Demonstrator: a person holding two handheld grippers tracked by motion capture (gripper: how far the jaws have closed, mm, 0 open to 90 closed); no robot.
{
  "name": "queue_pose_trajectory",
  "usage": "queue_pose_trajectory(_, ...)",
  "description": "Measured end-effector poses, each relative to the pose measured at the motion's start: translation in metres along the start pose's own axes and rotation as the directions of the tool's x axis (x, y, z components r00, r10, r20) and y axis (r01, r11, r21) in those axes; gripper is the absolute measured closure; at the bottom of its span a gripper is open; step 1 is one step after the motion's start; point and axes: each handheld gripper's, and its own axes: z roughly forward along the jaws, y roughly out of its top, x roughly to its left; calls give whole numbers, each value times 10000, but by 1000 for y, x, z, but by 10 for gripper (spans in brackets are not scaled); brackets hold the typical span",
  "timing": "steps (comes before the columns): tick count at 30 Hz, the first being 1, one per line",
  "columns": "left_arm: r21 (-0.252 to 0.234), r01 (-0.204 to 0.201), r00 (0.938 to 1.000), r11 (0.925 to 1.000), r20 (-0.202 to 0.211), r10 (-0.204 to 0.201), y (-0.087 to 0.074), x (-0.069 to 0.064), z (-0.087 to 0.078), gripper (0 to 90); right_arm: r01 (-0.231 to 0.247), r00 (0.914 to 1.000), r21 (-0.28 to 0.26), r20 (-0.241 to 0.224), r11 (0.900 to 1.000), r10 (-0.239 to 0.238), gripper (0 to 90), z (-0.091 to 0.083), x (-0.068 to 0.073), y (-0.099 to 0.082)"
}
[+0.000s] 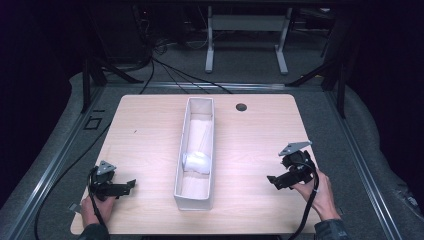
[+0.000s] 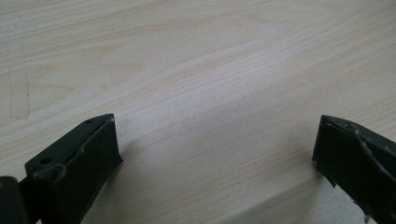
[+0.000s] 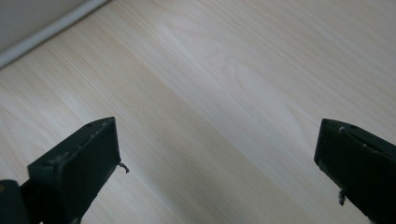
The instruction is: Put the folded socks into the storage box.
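Nearest the high camera, two hands are seen entering from the bottom edge, each holding a pair of tongs over the near part of the worktop [image 1: 150,125]. The left hand [image 1: 90,207] grips the left tongs [image 1: 131,184] near the front left corner; the right hand [image 1: 316,192] grips the right tongs [image 1: 272,181] toward the front right. Both pairs are pointed inward, toward the middle of the worktop. A grey three-cornered plate is carried on top of each, and a black cable is trailed from each toward the near edge.

In the left gripper view, the jaws of the left tongs [image 2: 212,140] are found wide apart, with bare light wood grain between them and nothing held. In the right gripper view, the right tongs [image 3: 217,144] are likewise spread wide and empty above bare wood; a pale edge is noted at the upper left corner of that view, and what it belongs to cannot be told.

A long, narrow white box [image 1: 196,150], open at the top, is set lengthwise down the middle of the worktop, between the two pairs of tongs and well apart from both. A white rounded object [image 1: 197,161] is lying inside it, in the nearer half, on pale material; its nature cannot be determined. A small dark round hole [image 1: 241,107] is recorded in the worktop near the far edge, just right of the box.
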Motion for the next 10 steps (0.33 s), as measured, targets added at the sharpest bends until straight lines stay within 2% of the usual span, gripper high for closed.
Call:
queue_pose_trajectory(1, 1, 0, 10000, 10000, 0, 0, 0, 0, 0, 2, -166, 9998, 55, -93, 9998, 167, 0, 5, -2, -8)
queue_pose_trajectory(5, 2, 0, 10000, 10000, -1, 0, 0, 0, 0, 2, -427, 9990, 459, 144, 9980, 421, 0, 21, -5, -30)
queue_pose_trajectory(7, 3, -2, 10000, 10000, -1, 2, 0, 0, 0, 2, -621, 9980, 436, 107, 9971, 617, 0, 29, -6, -44)
queue_pose_trajectory(9, 2, -2, 10000, 10000, -2, 2, 0, 0, 0, 2, -665, 9978, 419, 82, 9969, 662, 0, 31, -6, -47)
queue_pose_trajectory(10, 6, 3, 10000, 10000, -1, -3, 0, 0, 0, 2, -880, 9960, 299, 164, 9957, 875, 0, 35, -8, -55)
